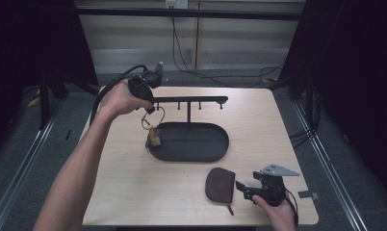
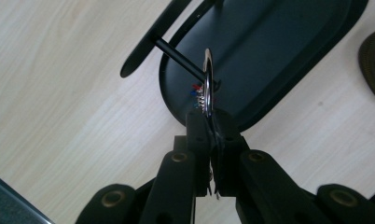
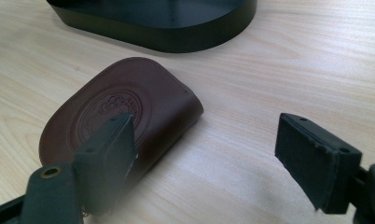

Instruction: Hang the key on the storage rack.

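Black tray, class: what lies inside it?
The tray looks bare inside, with a post rising from its rear. The keyring in the left gripper hides a small patch; its keys hang at the rim.

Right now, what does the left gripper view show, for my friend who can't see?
The left hand-held gripper is shut on a metal key ring, held above a black oval tray with a hanger bar, on a light wooden table.

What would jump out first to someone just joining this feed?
The left gripper, raised beside the left end of the black hook stand, is shut on a key ring with small colourful pieces dangling over the black oval tray. Near the table's front right, a brown leather pouch lies flat, with the right gripper open beside it.
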### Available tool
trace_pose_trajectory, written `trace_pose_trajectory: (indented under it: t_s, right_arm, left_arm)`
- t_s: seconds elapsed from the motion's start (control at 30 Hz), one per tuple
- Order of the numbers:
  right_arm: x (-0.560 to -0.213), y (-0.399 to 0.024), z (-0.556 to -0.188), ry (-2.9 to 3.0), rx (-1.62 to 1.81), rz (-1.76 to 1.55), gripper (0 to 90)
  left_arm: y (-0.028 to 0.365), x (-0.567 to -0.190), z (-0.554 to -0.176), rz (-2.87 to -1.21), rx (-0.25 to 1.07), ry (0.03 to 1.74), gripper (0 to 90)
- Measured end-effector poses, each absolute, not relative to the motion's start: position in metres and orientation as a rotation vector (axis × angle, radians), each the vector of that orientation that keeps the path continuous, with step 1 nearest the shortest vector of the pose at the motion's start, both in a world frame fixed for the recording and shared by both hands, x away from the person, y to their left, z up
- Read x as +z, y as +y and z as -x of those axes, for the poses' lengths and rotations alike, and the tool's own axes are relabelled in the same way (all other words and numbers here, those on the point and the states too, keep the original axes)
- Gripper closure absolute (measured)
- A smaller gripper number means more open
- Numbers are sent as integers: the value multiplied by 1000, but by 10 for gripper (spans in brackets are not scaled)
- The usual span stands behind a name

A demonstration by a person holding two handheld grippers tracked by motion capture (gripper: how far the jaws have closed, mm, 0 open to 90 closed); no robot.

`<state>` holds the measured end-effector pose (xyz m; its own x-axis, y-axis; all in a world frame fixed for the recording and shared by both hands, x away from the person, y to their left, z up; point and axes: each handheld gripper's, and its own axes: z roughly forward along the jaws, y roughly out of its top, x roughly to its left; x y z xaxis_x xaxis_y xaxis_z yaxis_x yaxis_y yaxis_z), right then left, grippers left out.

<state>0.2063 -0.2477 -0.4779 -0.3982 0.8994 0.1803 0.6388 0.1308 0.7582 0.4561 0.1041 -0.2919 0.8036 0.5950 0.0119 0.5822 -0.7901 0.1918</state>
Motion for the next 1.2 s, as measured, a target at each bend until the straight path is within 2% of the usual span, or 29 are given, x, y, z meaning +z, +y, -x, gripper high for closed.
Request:
trace_pose_trajectory:
  t_s: [0.27,0.37,0.47,0.63,0.77,0.9,1.2]
  right_arm:
    - [-478,-248,-206,2091,1138,-1496,202]
    - [-478,-248,-207,2092,1138,-1497,202]
    - [-478,-248,-207,2091,1138,-1497,202]
    - [-478,-248,-208,2087,1141,-1507,202]
    - [-479,-248,-210,2086,1133,-1516,202]
    - [-479,-249,-210,2079,1137,-1524,202]
    - [-479,-249,-209,2079,1129,-1524,202]
  left_arm:
    - [105,-289,-452,-2798,122,934,838]
    - [107,-289,-450,-2798,146,935,767]
    - [109,-288,-449,-2777,143,943,739]
    - [120,-291,-446,-2760,78,947,683]
    - [131,-291,-443,-2673,31,991,604]
    - [138,-292,-439,-2656,32,1004,516]
    - [152,-295,-425,-2567,36,1052,418]
